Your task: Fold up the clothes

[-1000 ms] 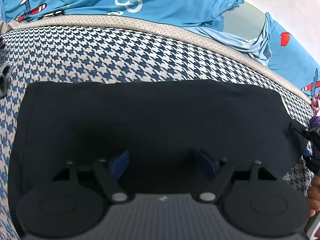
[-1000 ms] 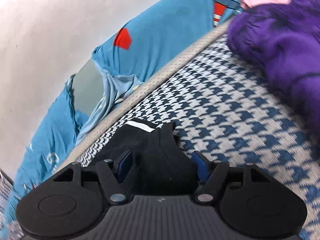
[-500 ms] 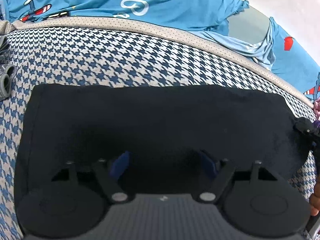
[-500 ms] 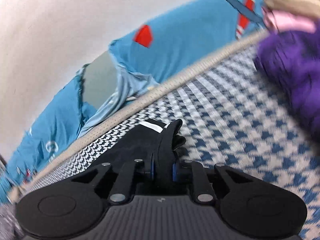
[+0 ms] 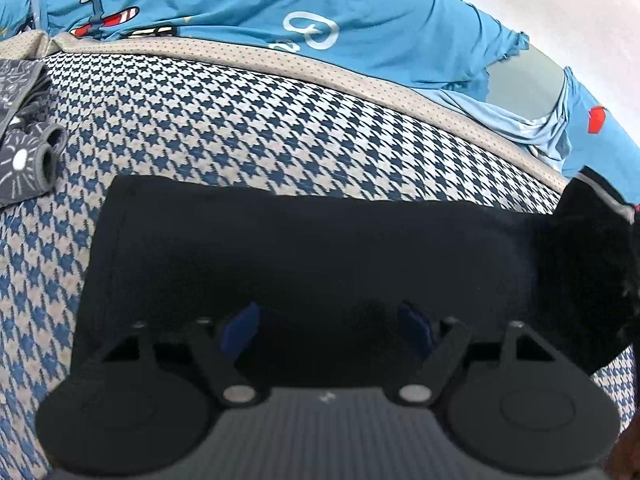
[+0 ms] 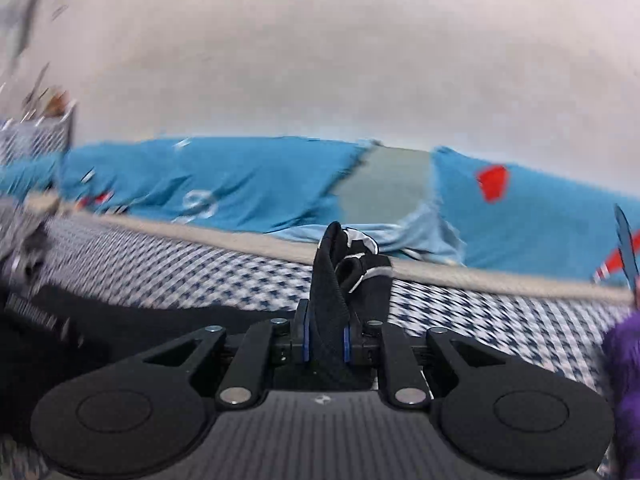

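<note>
A black garment [image 5: 300, 248] lies flat on the houndstooth bed cover [image 5: 240, 128]. My left gripper [image 5: 328, 328] is low over its near edge, jaws wide apart, and the blue pads [image 5: 240, 328] pinch no cloth. The garment's right end [image 5: 592, 240], with a thin white stripe, stands lifted off the cover. In the right wrist view my right gripper [image 6: 326, 340] is shut on that end, and a bunched fold of black cloth [image 6: 332, 272] sticks up between the pads. The rest of the garment [image 6: 120, 328] stretches away to the left, blurred.
A blue sheet with aeroplane prints [image 5: 280, 12] is bunched along the far edge against a white wall [image 6: 320, 60]. A grey patterned cloth [image 5: 24, 152] lies at the left. A purple garment [image 6: 624, 380] sits at the right. A hand [image 5: 624, 452] shows at the lower right.
My right gripper closed on the garment's end, rolled level and swung it up and leftwards. In the left wrist view that end rose off the cover. The left gripper shifted slightly.
</note>
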Demonstrator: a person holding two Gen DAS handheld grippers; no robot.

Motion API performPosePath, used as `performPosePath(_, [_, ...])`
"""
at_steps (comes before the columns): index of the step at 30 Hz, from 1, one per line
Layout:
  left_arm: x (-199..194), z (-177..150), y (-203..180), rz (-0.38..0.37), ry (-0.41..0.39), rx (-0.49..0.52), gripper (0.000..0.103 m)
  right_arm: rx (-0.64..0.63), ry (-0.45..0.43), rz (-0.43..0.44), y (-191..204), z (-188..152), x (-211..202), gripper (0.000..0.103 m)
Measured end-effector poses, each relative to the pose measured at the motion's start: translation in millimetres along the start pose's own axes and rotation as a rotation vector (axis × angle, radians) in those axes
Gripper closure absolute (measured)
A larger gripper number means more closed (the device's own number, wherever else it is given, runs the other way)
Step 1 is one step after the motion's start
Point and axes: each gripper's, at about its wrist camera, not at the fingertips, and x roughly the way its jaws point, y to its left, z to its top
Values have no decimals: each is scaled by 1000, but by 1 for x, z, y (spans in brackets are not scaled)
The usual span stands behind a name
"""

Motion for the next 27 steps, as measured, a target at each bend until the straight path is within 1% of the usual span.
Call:
performPosePath(7, [-3,0,8,6,-4,-8,28,-119,21,84,40,-13,0,88])
performPosePath(10, [-4,1,12,7,-7,-17,28,-202,29,129,57,-19,-2,88])
performPosePath(13, [-5,1,14,5,-6,-22,28,-273,90,184,69,-30,5,88])
performPosePath(15, [-5,2,14,4,-5,-23,28,-319,140,207,75,-41,11,85])
performPosePath(19, [-6,3,14,2,-11,-26,27,-314,178,273,76,-44,8,63])
performPosePath(21, [-6,3,13,3,-13,-26,27,-256,188,315,70,-37,3,56])
performPosePath(23, [-5,3,12,2,-11,-24,27,-198,197,347,62,-30,-3,55])
performPosePath(27, [-5,3,7,-4,-15,-23,27,-107,212,368,46,-17,-21,55])
